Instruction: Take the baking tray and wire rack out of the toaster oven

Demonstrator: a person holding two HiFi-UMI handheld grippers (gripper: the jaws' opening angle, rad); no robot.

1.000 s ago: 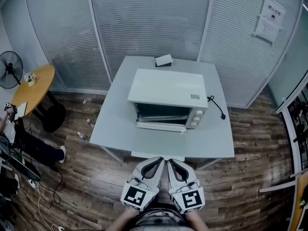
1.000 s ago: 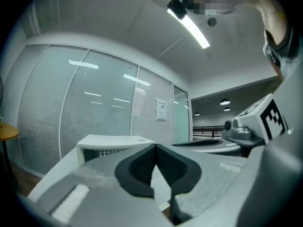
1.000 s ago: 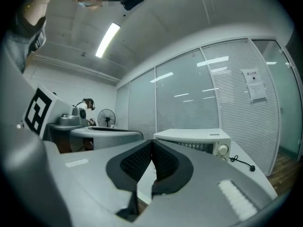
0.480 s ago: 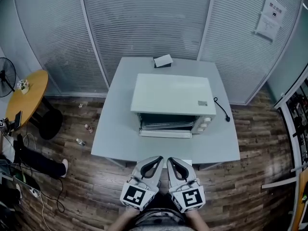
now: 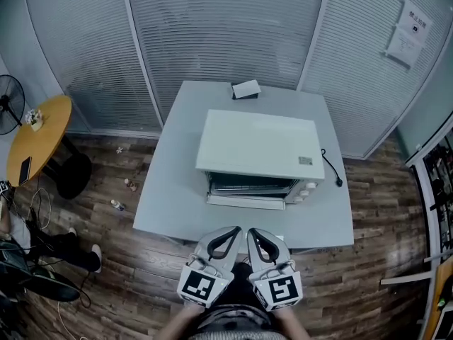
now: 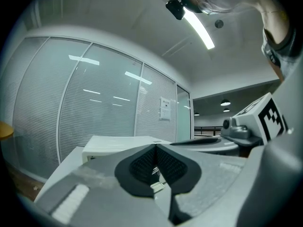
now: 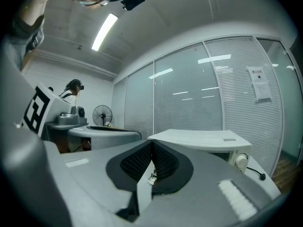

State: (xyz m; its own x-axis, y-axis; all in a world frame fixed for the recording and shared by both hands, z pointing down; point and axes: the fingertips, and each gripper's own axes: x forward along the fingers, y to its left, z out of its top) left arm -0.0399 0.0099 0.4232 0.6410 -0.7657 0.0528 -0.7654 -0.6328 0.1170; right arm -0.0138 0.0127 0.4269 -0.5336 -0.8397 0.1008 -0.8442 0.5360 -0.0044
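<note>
A white toaster oven [image 5: 258, 147] stands in the middle of a grey table [image 5: 170, 190], with its door [image 5: 248, 202] folded down toward me. In its dark opening a pale shelf edge [image 5: 251, 185] shows; I cannot tell the tray from the wire rack. My left gripper [image 5: 236, 229] and right gripper [image 5: 250, 231] are side by side at the table's near edge, well short of the door, both shut and empty. The left gripper [image 6: 155, 149] has its pads pressed together, with the oven [image 6: 118, 143] beyond. The right gripper [image 7: 152, 146] is likewise shut, with the oven [image 7: 199, 138] ahead.
A small white box [image 5: 245, 89] lies at the table's far edge, and a black power cord [image 5: 333, 170] trails right of the oven. Glass walls with blinds stand behind. A round yellow table [image 5: 39, 137], a fan [image 5: 10, 101] and a seated person's legs [image 5: 67, 246] are to the left.
The view has closed in on the table, and the oven sits slightly lower and larger. Both grippers stayed shut side by side, and their tips now overlap the table's near edge.
</note>
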